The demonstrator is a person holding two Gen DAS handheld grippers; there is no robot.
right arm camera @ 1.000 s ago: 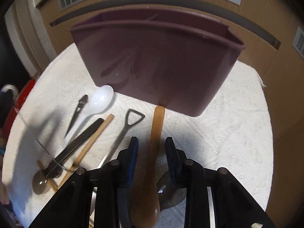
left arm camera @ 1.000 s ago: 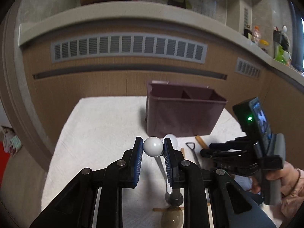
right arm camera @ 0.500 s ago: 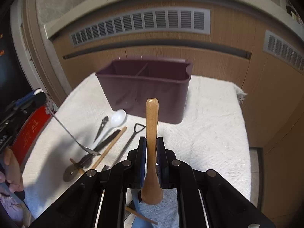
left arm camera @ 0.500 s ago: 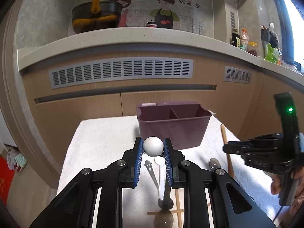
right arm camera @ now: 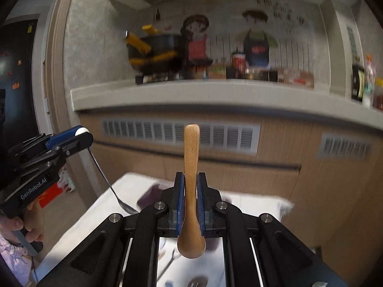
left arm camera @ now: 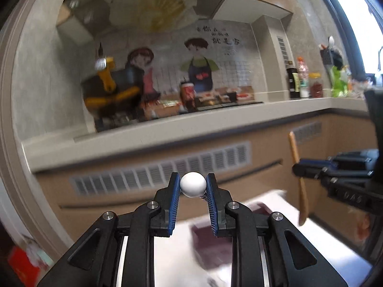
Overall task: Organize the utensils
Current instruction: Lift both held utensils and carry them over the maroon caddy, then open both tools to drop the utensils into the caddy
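Observation:
My left gripper (left arm camera: 193, 186) is shut on the white ball end (left arm camera: 193, 184) of a metal spoon; from the right wrist view the left gripper (right arm camera: 82, 134) holds that spoon (right arm camera: 105, 179) hanging down over the white cloth. My right gripper (right arm camera: 190, 181) is shut on a wooden spoon (right arm camera: 191, 167), handle up; it also shows in the left wrist view (left arm camera: 298, 177), held by the right gripper (left arm camera: 296, 167). The maroon utensil holder (left arm camera: 210, 246) lies low and blurred below both grippers, partly hidden by the left fingers.
A white cloth (right arm camera: 124, 191) covers the table. More utensils (right arm camera: 196, 282) lie blurred beneath the right gripper. A wooden counter front with vents (right arm camera: 179, 134) rises behind, with a pot (right arm camera: 155, 50) and bottles (left arm camera: 301, 79) on the worktop.
Both grippers have lifted and tilted up with their spoons. The holder and the utensils on the cloth have dropped to the bottom of both views.

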